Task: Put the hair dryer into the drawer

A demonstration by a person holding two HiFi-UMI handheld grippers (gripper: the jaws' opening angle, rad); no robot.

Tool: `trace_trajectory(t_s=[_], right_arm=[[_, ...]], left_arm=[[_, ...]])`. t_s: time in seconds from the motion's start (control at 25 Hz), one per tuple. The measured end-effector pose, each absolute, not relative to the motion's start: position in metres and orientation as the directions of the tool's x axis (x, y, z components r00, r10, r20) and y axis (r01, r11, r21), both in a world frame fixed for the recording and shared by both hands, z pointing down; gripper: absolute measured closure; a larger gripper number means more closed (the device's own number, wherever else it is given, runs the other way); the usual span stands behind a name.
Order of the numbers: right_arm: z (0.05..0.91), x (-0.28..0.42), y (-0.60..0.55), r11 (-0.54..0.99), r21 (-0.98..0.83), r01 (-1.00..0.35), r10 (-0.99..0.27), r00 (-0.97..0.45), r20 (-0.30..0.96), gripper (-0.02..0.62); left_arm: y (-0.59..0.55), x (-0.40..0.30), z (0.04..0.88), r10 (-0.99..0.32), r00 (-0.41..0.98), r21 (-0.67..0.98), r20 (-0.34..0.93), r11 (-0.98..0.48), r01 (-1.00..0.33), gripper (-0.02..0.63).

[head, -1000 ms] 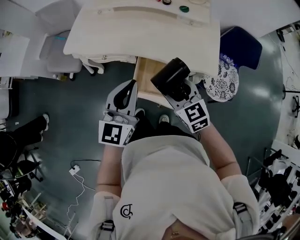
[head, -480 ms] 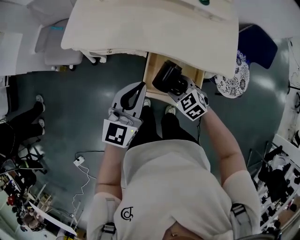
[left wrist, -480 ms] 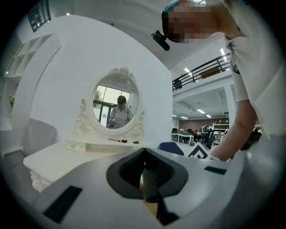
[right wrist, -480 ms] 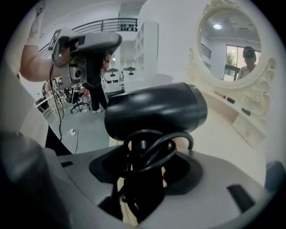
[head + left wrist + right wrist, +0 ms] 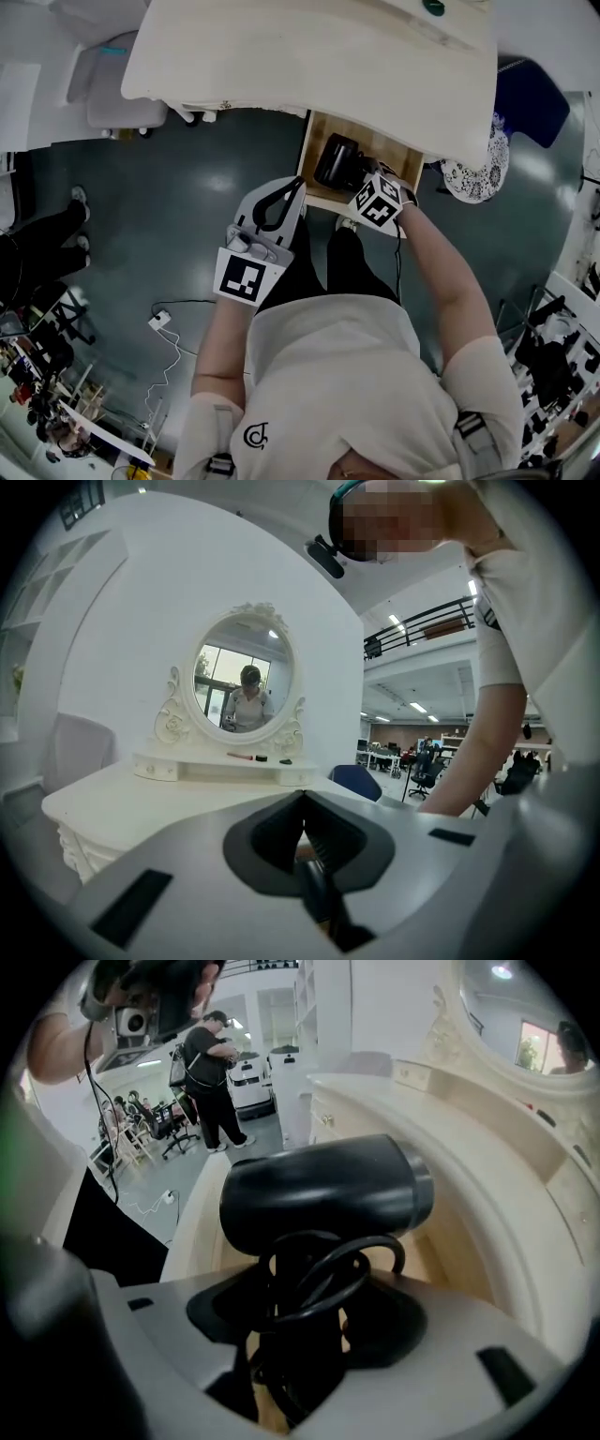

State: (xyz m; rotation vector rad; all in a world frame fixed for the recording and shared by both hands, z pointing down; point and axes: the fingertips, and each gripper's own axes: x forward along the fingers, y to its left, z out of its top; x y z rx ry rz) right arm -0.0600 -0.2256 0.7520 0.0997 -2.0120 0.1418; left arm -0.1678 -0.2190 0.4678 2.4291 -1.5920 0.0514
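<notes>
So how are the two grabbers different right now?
The left gripper has its jaws closed together with nothing in them. The right gripper has its jaws clamped on the handle of the black hair dryer. The left gripper is over the floor, just beside the drawer. The right gripper is above the open drawer. Both have the same grey two-jaw shape.

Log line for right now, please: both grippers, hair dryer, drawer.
right gripper: shut on hair dryer | hair dryer: over open drawer, not released | left gripper: shut, empty, beside drawer
</notes>
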Motion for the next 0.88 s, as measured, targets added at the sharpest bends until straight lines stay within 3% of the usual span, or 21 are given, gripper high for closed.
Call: trace_trajectory(t_s=[0.4, 0.72, 0.88], right_arm=[[0.801, -0.049, -0.213, 0.986, -0.144, -0.080, 0.118, -0.271, 0.955, 0.339], [0.801, -0.047, -0.213, 0.974, -0.194, -0.120, 0.158, -0.257, 0.953, 0.328], [0.797, -0.052, -0.211, 0.969, -0.208, -0.135, 0.171, -0.243, 0.955, 0.266]], left_arm=[[-0.217, -0.178, 0.489, -0.893, 0.407, 0.240, 0.194, -0.359, -0.902, 0.594], [-0.217, -0.176, 0.489, -0.887, 0.409, 0.243, 0.215, -0.357, -0.902, 0.594], [-0.219, -0.172, 0.487, -0.890, 0.412, 0.227, 0.196, -0.368, -0.902, 0.594]])
